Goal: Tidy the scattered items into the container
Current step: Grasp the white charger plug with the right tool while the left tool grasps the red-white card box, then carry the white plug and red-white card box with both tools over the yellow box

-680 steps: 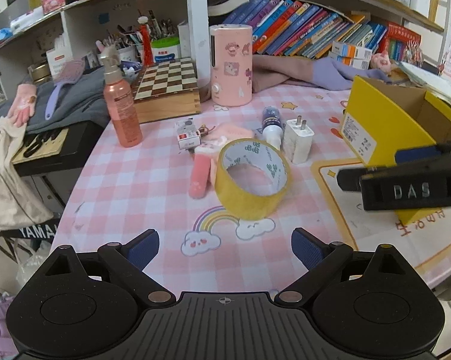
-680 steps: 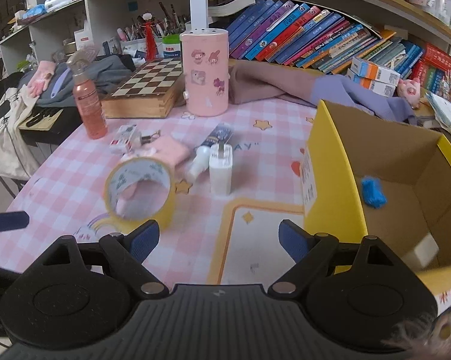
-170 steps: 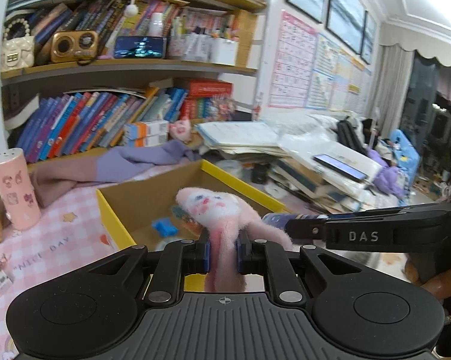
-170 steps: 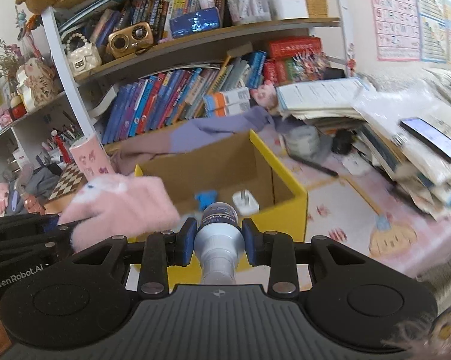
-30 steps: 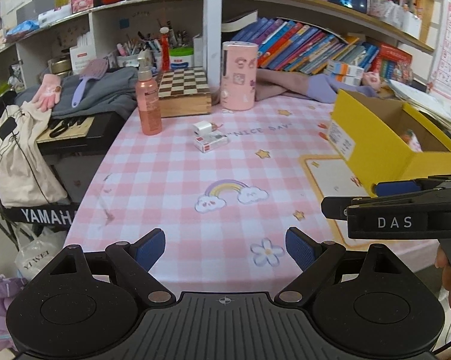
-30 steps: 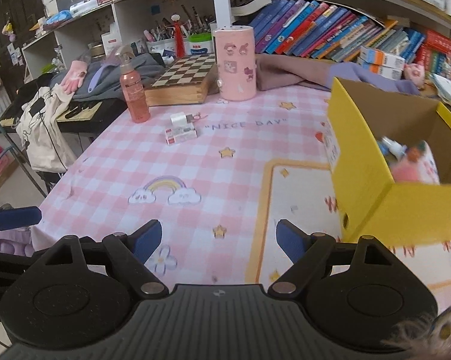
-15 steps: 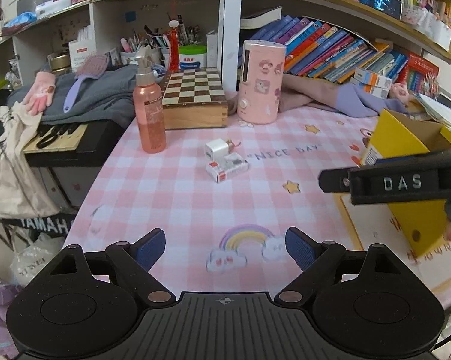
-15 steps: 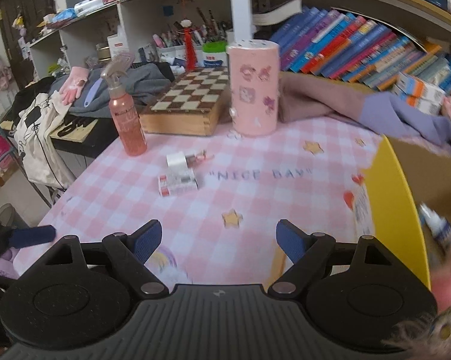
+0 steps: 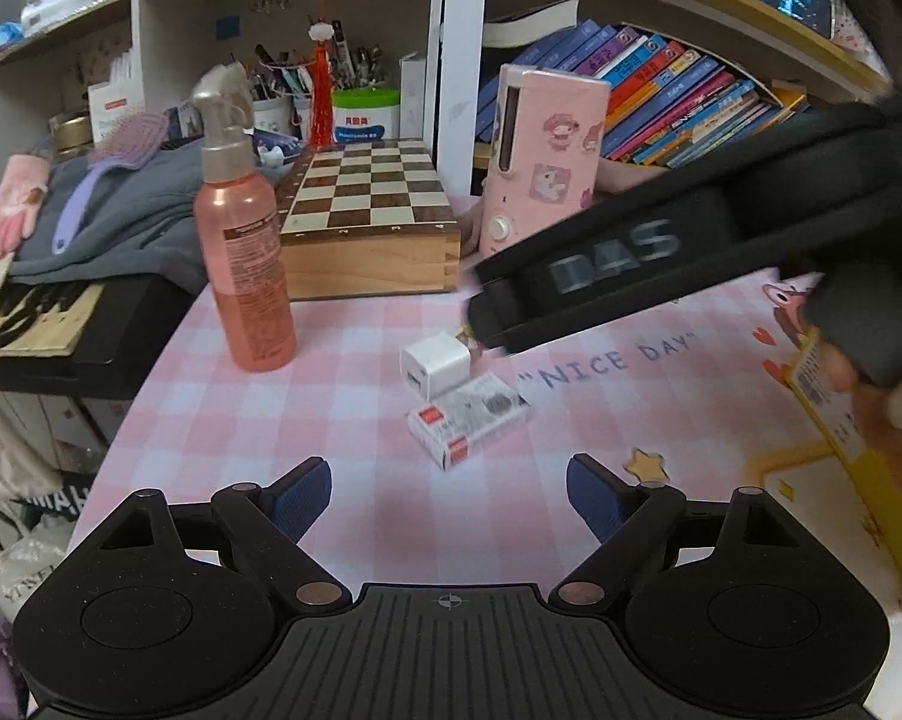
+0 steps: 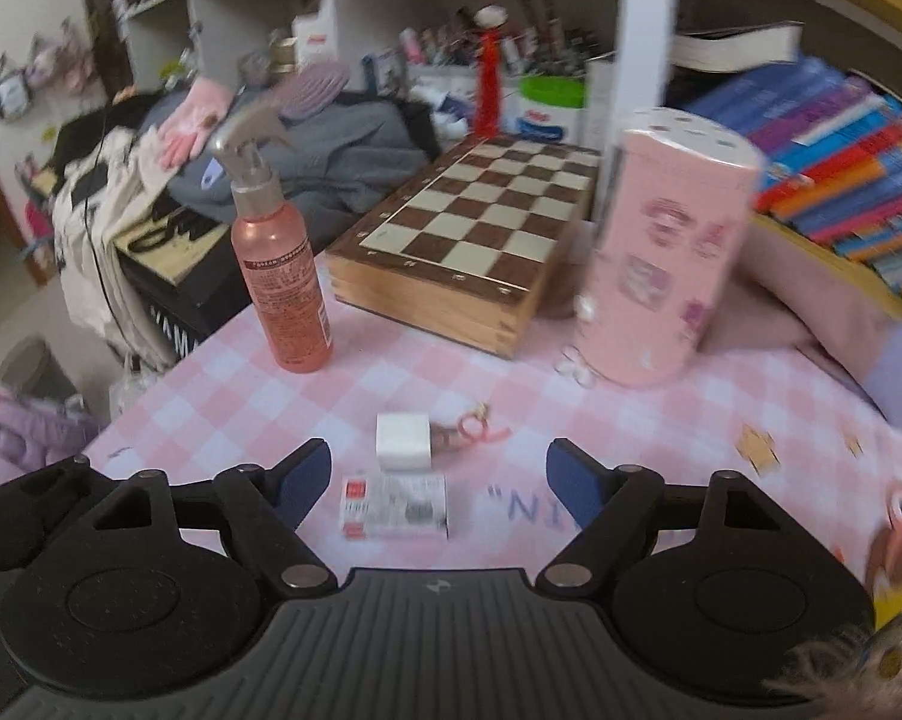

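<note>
Both grippers, left gripper (image 9: pixel 449 495) and right gripper (image 10: pixel 438 477), have closed in from a second ago, fingers released, empty. White charger (image 10: pixel 402 441) and small box (image 10: pixel 393 507) remain mid-bench; yellow container (image 9: pixel 835 420) at right edge.

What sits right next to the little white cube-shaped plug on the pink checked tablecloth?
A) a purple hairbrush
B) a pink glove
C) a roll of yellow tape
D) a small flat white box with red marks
D: the small flat box lies just in front of the white plug, between the open fingers of the right gripper.
</note>
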A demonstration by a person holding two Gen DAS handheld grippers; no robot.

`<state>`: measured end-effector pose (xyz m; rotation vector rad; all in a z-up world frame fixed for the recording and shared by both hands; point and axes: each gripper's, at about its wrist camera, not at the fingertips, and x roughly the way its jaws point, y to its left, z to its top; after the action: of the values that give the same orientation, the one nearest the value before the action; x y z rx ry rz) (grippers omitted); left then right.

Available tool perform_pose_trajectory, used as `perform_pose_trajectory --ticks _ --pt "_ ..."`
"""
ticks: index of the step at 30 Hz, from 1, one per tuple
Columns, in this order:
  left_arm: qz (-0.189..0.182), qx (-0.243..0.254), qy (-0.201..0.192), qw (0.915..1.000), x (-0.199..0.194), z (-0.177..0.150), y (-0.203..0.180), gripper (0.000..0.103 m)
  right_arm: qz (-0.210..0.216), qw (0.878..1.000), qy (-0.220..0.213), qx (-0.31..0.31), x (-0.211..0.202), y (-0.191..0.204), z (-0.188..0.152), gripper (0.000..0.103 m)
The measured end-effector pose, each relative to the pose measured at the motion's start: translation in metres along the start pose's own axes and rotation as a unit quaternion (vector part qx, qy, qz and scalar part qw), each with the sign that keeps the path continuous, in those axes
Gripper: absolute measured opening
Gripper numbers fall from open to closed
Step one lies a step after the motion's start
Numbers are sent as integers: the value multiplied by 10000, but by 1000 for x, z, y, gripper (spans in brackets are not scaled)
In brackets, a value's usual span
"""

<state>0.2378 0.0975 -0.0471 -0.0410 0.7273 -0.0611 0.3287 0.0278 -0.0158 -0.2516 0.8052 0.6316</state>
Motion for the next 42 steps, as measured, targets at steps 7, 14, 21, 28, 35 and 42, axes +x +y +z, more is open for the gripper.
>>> perform_pose_trajectory --ticks 7,14,21,28,35,42 --pt "-29 -40 106 9999 22 3 6 87 144 9977 509 -432 62 4 14 67" --pt "-101 -118 115 9998 32 4 10 87 358 9958 772 -344 90 -3 12 41" --pt "-215 -3 155 9996 49 8 1 78 110 9995 292 74 63 -27 16 41" --pt "-272 320 223 9989 65 7 -10 58 -235 9978 163 596 41 -56 10 41" --pt "-340 472 193 9981 57 5 -17 56 -278 9962 100 821 24 -63 0 41" --pt "-318 334 123 9989 30 7 -13 56 -274 9959 -31 862 -1 -54 -11 41"
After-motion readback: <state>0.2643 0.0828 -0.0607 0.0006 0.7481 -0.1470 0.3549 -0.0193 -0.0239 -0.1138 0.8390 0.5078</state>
